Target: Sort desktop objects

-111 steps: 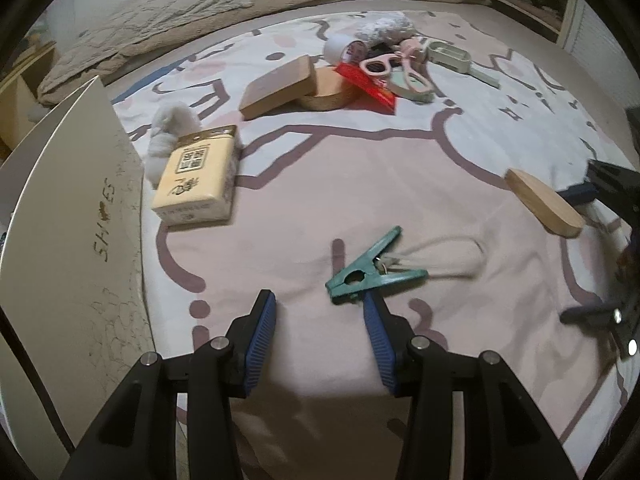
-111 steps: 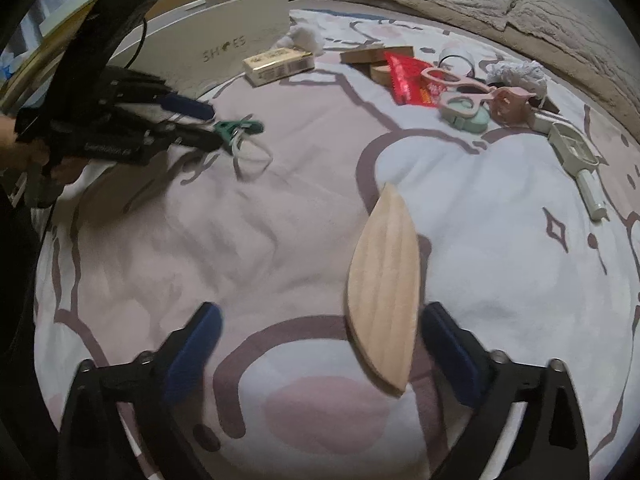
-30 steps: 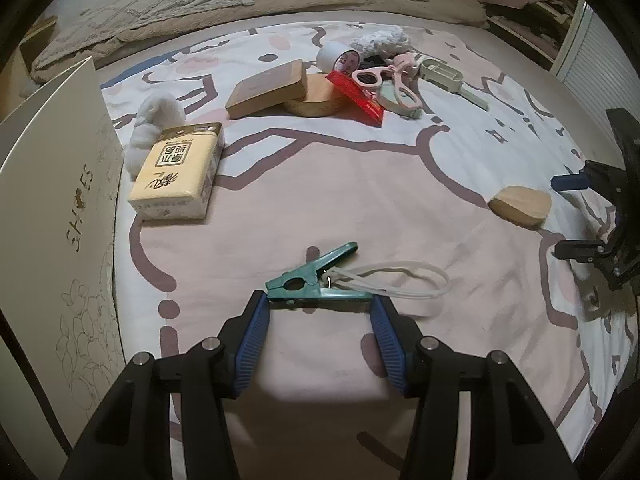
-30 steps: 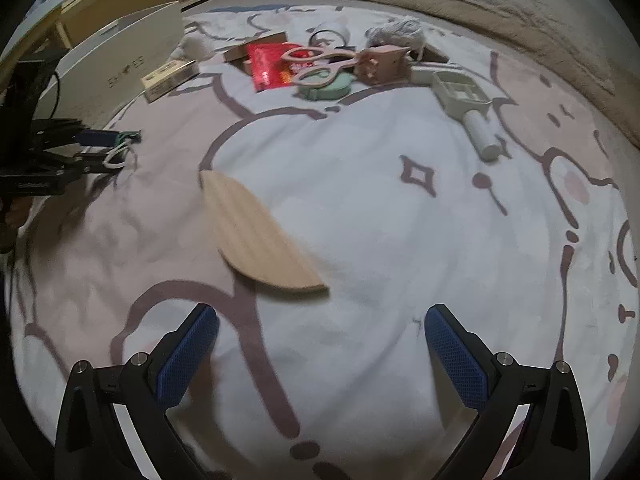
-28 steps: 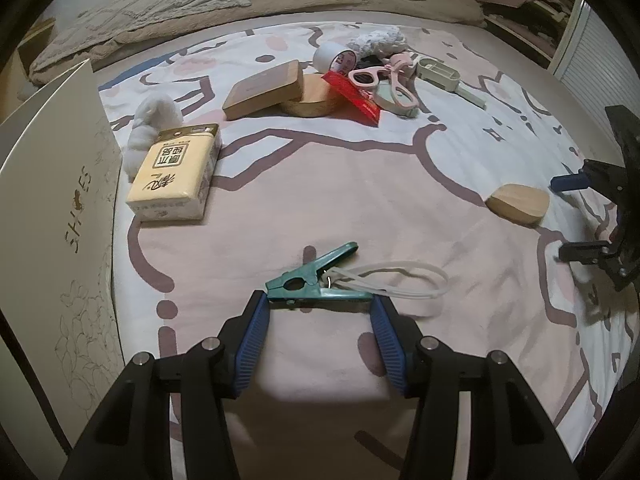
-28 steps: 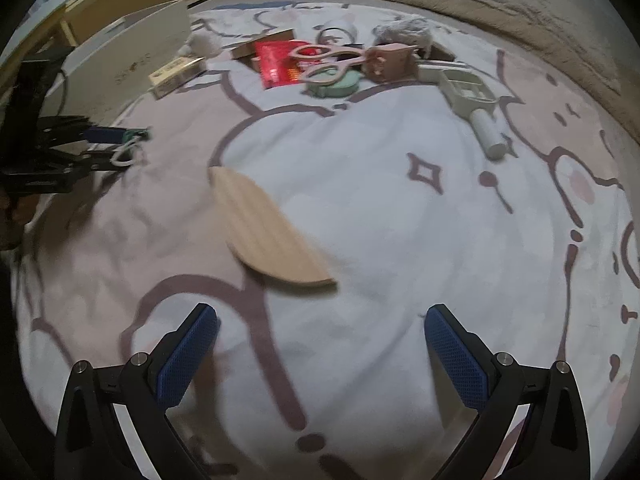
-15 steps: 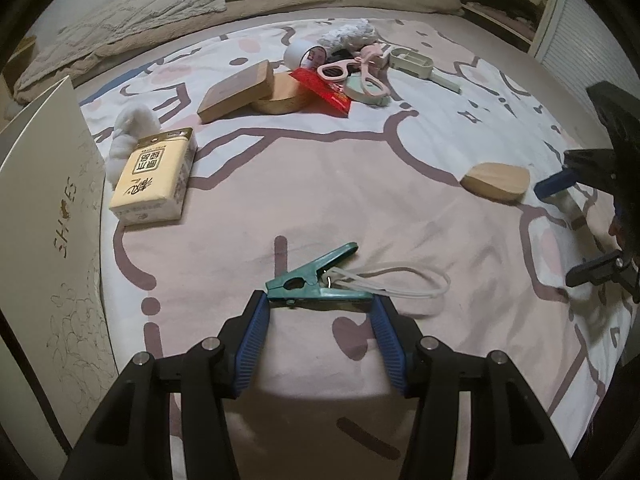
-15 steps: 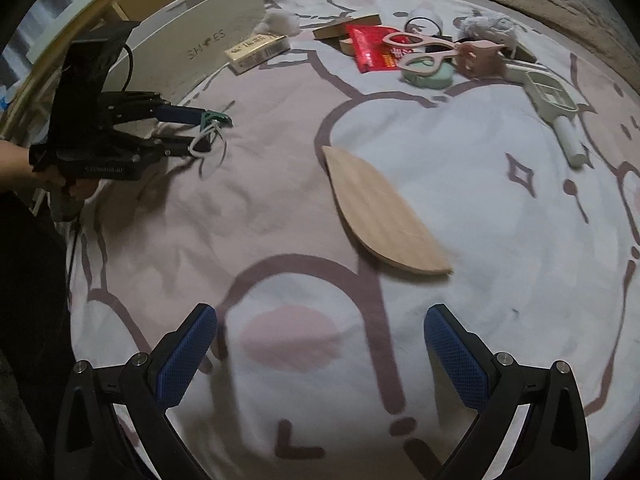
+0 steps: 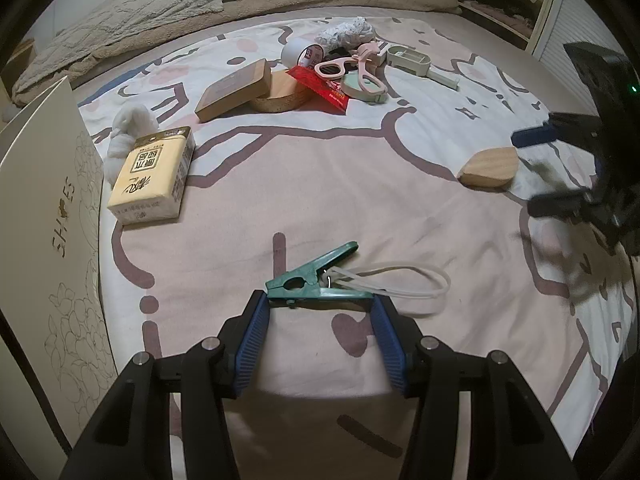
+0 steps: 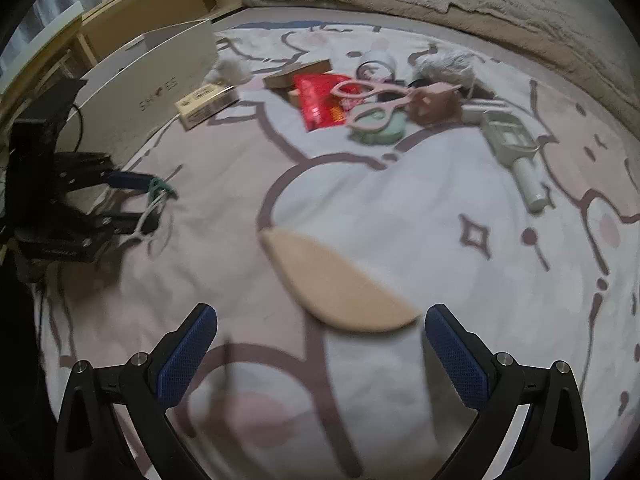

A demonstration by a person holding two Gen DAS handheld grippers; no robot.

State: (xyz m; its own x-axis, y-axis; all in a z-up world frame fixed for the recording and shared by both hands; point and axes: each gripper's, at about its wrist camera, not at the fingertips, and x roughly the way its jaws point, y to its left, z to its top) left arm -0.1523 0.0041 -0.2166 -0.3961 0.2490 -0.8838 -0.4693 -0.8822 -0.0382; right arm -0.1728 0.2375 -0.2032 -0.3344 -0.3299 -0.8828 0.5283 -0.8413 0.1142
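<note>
1. Since the earliest views, the green clip point(image 9: 316, 280) has gone from lying loose on the bed cover point(image 9: 320, 184) ahead of the left claw point(image 9: 320, 322) to sitting pinched between its blue pads point(image 9: 252, 338), while the right claw point(image 10: 320, 344) has drawn back from the wooden leaf-shaped piece point(image 10: 336, 284).
2. Left claw: narrow, clamped on the clip's body, with the white cord loop point(image 9: 408, 284) trailing out toward 3 o'clock.
3. Right claw: spread wide and empty, with the wooden piece lying on the cover just ahead of its fingertips, apart from both pads.
4. In the left wrist view that wooden piece point(image 9: 490, 168) lies at 2 o'clock, beside the right claw's dark frame.
5. A yellow tissue pack point(image 9: 152, 176) lies at 10 o'clock, with a white shoebox point(image 9: 44, 216) standing at the left edge.
6. At 12 o'clock a cluster holds a wooden block point(image 9: 234, 90), red packet point(image 9: 324, 84), pink scissors point(image 9: 360, 66) and a tape roll point(image 9: 300, 52).
</note>
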